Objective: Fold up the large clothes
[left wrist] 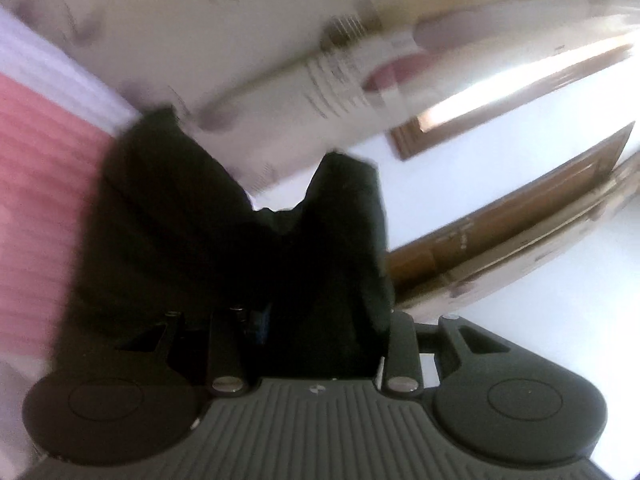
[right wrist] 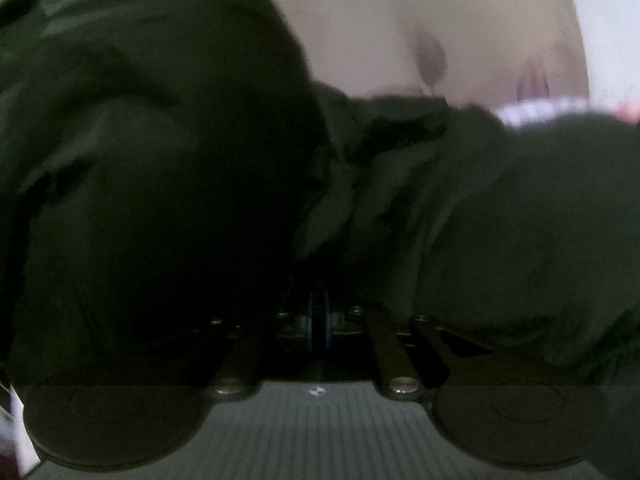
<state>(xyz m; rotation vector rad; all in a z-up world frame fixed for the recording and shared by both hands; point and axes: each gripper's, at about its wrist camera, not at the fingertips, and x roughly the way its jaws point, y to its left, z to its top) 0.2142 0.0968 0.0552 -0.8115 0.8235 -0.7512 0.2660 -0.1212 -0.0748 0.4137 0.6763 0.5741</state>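
Note:
A dark, almost black garment [left wrist: 256, 232] hangs bunched over my left gripper [left wrist: 280, 280] and hides its fingers; the jaws look closed on the cloth. In the right wrist view the same dark garment [right wrist: 160, 160] fills most of the frame and drapes over my right gripper [right wrist: 318, 280], whose blue-edged pads sit pressed together under the folds. Both views are blurred.
A pink and white striped cover [left wrist: 44, 168] lies at the left. A pale curtain with dark leaf prints [left wrist: 280, 40] hangs behind. A brown wooden frame [left wrist: 500, 216] and a white wall [left wrist: 560, 300] are at the right.

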